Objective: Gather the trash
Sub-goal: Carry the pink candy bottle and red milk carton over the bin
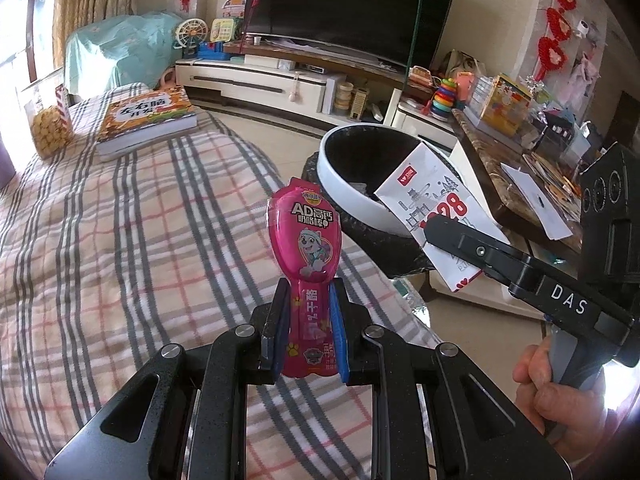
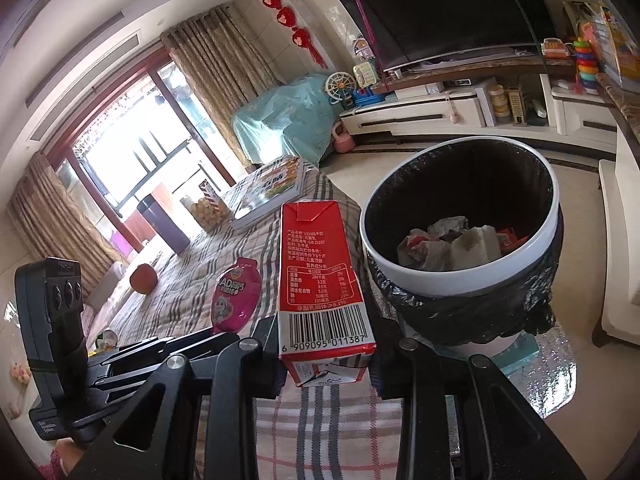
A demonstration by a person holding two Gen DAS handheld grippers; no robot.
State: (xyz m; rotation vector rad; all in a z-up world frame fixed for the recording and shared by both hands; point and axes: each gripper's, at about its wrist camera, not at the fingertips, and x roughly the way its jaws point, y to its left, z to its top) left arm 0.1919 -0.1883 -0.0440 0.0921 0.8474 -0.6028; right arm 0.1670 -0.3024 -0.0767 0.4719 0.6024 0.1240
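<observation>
Plaid quilt (image 1: 120, 240) — glossy pink wrapper (image 1: 306, 240)

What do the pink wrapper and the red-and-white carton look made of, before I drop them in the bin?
Pink wrapper: thin glossy plastic film, judging by its sheen and crimped edge. Carton: coated paperboard, likely; folded top seam, flat printed panels, dented corner. Bin: smooth white rim, probably plastic, with a crinkled black bag lining it.

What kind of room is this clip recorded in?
Most likely a home living room: a large television on a low media cabinet, curtained balcony doors, and children's toys such as a ring stacker.
</observation>
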